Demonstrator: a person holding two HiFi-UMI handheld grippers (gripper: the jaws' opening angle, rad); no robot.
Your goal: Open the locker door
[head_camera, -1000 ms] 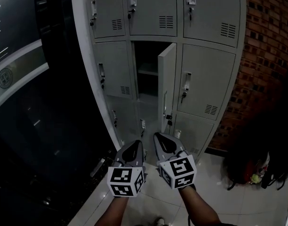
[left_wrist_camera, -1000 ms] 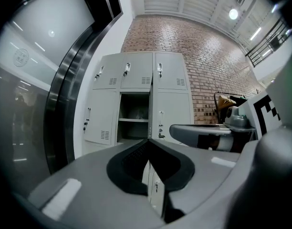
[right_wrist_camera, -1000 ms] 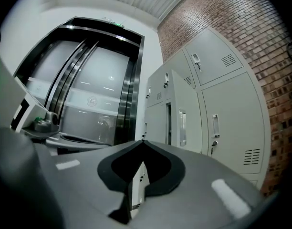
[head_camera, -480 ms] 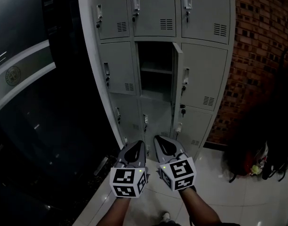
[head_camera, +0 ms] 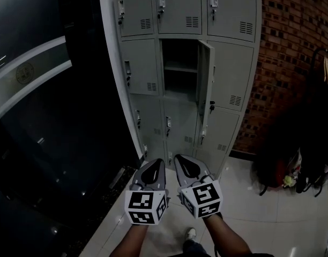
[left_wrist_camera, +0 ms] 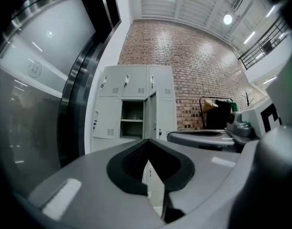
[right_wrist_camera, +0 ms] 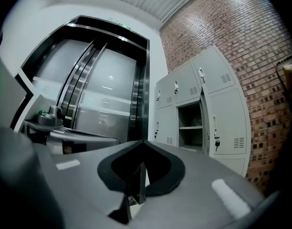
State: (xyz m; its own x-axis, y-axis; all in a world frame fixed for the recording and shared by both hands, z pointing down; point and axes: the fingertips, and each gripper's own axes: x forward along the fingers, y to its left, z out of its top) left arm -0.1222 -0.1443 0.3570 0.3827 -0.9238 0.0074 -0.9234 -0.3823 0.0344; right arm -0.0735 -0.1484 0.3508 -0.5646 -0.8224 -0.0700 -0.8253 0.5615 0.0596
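The middle locker door (head_camera: pixel 206 73) stands open, well apart from the left gripper (head_camera: pixel 156 165) and right gripper (head_camera: pixel 180 159), these 2 with jaws together on nothing, so I judge no further pull is needed.

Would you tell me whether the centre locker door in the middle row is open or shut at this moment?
Open: the door stands swung out to the right, and the shelf inside the locker shows.
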